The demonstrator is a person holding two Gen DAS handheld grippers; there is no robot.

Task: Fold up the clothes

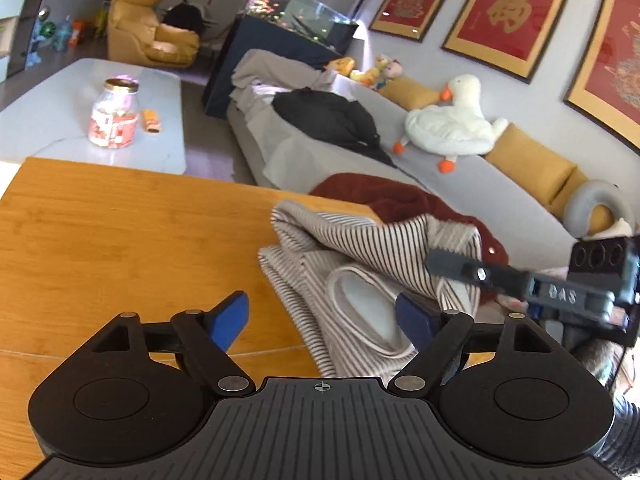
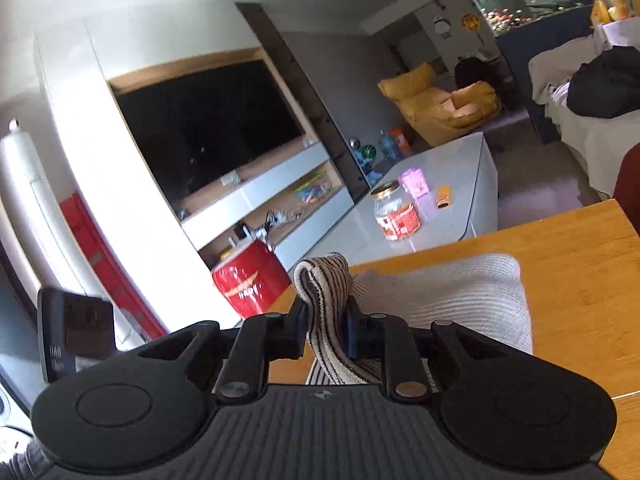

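A cream knitted garment with thin dark stripes [image 1: 320, 264] lies bunched on the right part of the honey-coloured wooden tabletop [image 1: 120, 232], filling the centre-right of the left wrist view, its pale inner lining turned up in a loop near the lower middle. The left tool [image 1: 322, 318] sits low in that frame with its blue-padded fingers [image 1: 230, 318] spread wide apart, one over bare wood and the other resting against the striped cloth, gripping nothing. At the right edge of the same frame the right tool [image 1: 444, 264] reaches in, blurred, its dark serrated tip over the crumpled fabric. In the right wrist view, the right tool [image 2: 326, 330] is closed tight on a fold of the striped garment [image 2: 326, 300], which pokes up between the fingers in the lower middle of the frame while the rest spreads to the right over the tabletop [image 2: 580, 280]. A dark red knitted cloth [image 1: 384, 196] lies just behind the striped one, at the tabletop's far edge. Beyond, in the upper left of the left wrist frame, a clear jar with a red label [image 1: 114, 114] stands on a pale grey coffee table [image 1: 48, 120].
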